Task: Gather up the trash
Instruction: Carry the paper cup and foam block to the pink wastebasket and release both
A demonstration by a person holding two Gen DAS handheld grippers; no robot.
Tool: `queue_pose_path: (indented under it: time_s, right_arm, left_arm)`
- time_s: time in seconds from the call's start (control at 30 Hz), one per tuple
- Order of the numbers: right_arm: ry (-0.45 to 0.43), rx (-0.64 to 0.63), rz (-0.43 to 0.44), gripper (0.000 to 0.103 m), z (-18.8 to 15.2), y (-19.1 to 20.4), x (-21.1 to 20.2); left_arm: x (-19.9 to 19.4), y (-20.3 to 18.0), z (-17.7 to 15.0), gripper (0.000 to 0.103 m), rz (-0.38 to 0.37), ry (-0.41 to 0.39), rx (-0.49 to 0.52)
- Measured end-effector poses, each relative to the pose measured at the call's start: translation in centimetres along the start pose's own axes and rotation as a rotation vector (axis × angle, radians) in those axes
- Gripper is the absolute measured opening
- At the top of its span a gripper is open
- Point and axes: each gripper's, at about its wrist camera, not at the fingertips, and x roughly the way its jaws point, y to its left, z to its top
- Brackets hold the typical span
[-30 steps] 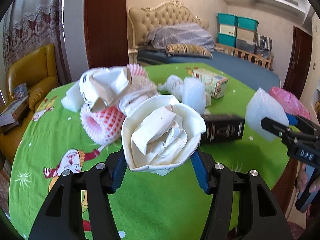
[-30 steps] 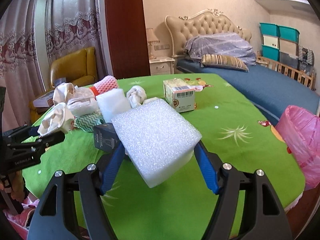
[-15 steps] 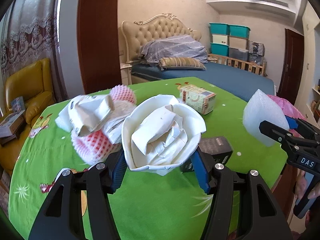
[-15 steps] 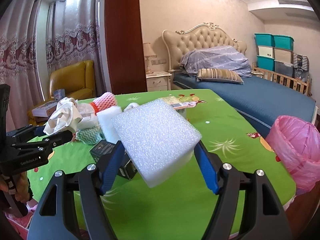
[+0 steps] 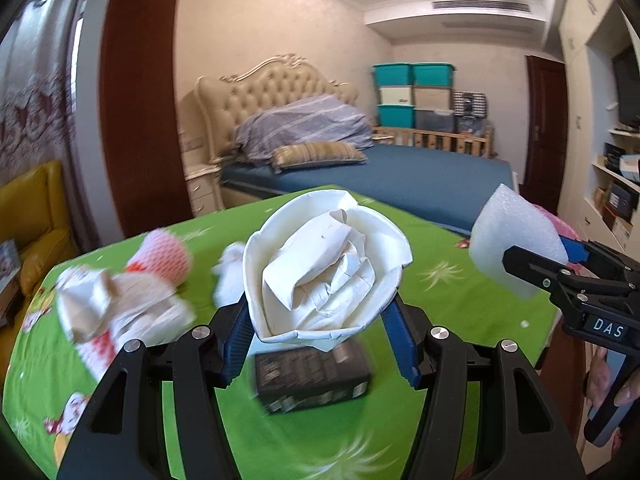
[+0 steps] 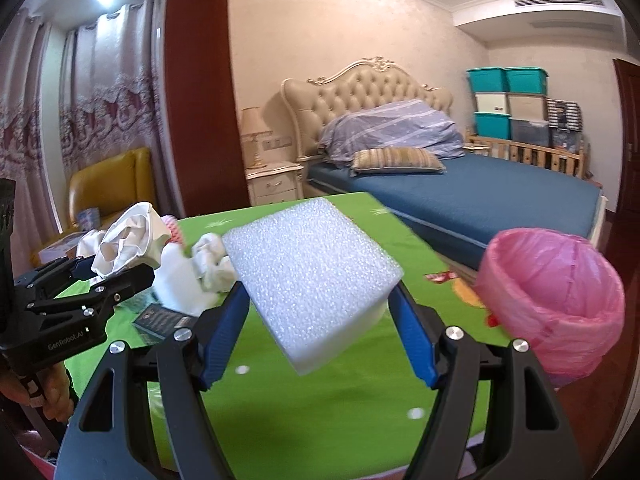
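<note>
Both grippers lifted; left gripper (image 5: 320,316) jaws clamp paper bowl (image 5: 326,268), right gripper (image 6: 318,320) jaws clamp foam block (image 6: 316,284).

The left claw (image 5: 320,320), low in its frame, clamps something between blue pads. The right claw (image 6: 320,316) does likewise; a hand (image 5: 612,384) grips its handle at lower right.

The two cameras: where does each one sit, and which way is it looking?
Left wrist: on the left gripper, looking past its crumpled paper cup toward the bed; a hand shows.
Right wrist: on the right gripper, looking past its foam block and pink-lined bin.
Shared: each sees the other gripper, green tablecloth, black box.
</note>
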Motion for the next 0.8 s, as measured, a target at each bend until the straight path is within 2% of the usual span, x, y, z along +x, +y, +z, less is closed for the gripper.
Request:
queue_pose_path:
  time_s: [0.33, 0.53, 0.6, 0.73, 0.8]
  right_arm:
    - [-0.035, 0.022, -0.170, 0.070, 0.5, -7.7, -1.6]
    - [-0.045, 0.044, -0.307, 0.070, 0.5, -14.3, -2.3]
    - [-0.034, 0.057, -0.364, 0.070, 0.4, -17.7, -2.2]
    - [-0.020, 0.073, -0.419, 0.070, 0.0, -22.0, -1.7]
    - [-0.015, 0.088, -0.435, 0.070, -0.1, -23.6, -1.3]
  left_arm:
    - [4.7, -7.1, 3.2, 0.056, -0.150, -0.010, 0.073]
    - [8.3, -12.5, 6.0, 0.056, -0.242, 0.001, 0.103]
    - [9.7, -14.2, 6.8, 0.056, -0.285, 0.015, 0.108]
    - [13.0, -17.9, 8.2, 0.056, -0.374, 0.056, 0.097]
    - [14.7, -19.5, 8.6, 0.056, -0.382, 0.058, 0.118]
